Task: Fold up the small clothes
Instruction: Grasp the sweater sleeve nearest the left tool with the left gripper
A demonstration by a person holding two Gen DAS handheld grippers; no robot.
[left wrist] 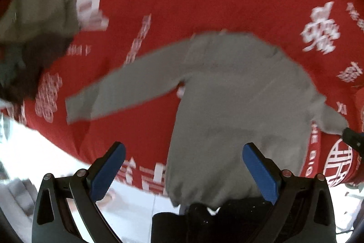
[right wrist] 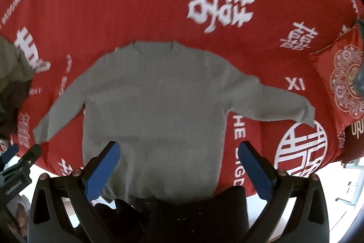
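Right wrist view: grey sweater (right wrist: 154, 104) lies flat on a red bedspread (right wrist: 141, 8) printed with white characters, neckline at the far side, both sleeves spread out to left and right, hem hanging over the near edge. Right gripper (right wrist: 179, 165) hovers above the hem, blue-padded fingers wide apart, holding nothing. Left gripper (left wrist: 182, 170) likewise spread and empty, over the sweater's near left part. Pile of olive and dark clothes (left wrist: 31, 22) sits far left. Red embroidered cushion (right wrist: 341, 81) rests at right edge.
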